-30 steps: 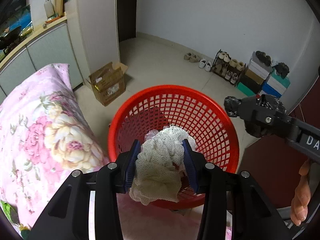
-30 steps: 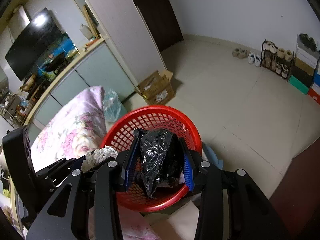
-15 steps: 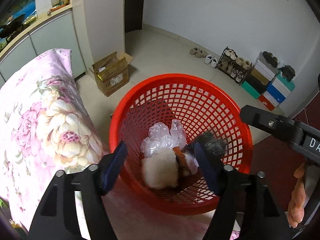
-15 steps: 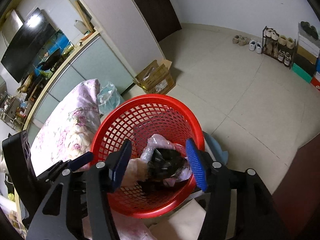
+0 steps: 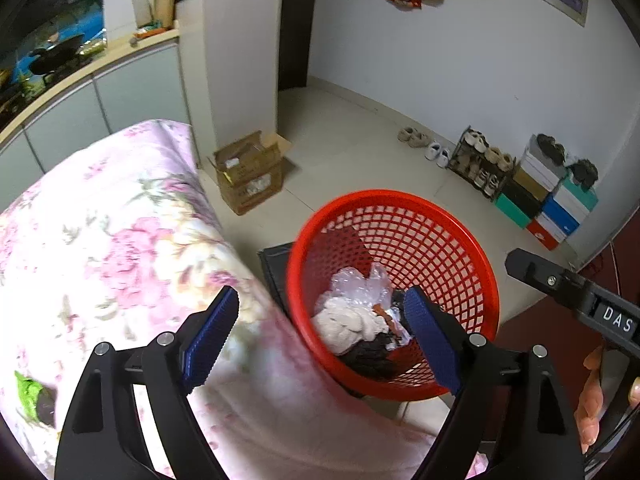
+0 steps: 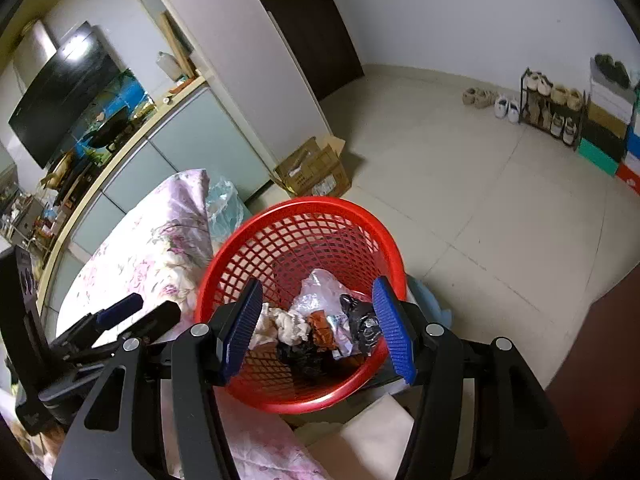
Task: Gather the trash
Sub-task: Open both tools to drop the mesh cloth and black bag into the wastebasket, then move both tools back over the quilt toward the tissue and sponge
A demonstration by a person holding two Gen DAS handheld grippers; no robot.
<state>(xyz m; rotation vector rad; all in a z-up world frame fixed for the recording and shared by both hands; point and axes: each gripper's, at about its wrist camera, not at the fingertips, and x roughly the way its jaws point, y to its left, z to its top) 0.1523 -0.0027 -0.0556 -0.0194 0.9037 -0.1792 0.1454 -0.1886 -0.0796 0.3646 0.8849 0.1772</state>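
Note:
A red mesh basket (image 5: 436, 220) stands on the floor beside the bed; it also shows in the right wrist view (image 6: 304, 216). Inside lie a white net cloth (image 5: 346, 322), clear plastic (image 5: 360, 284) and a black bag (image 6: 362, 326). My left gripper (image 5: 322, 334) is open and empty, above the basket's near-left rim and the bed edge. My right gripper (image 6: 318, 326) is open and empty, right above the basket. The left gripper's fingers (image 6: 120, 310) show at the left of the right wrist view.
A pink floral quilt (image 5: 108, 240) covers the bed on the left. An open cardboard box (image 5: 250, 174) sits on the tiled floor by the wall. A shoe rack (image 5: 480, 164) and stacked shoeboxes (image 5: 556, 196) line the far wall. Cabinets (image 6: 168, 148) run along the left.
Both grippers opened and dropped their loads into the basket: the white net cloth from the left, the black bag from the right. The left gripper has since shifted left over the bed edge.

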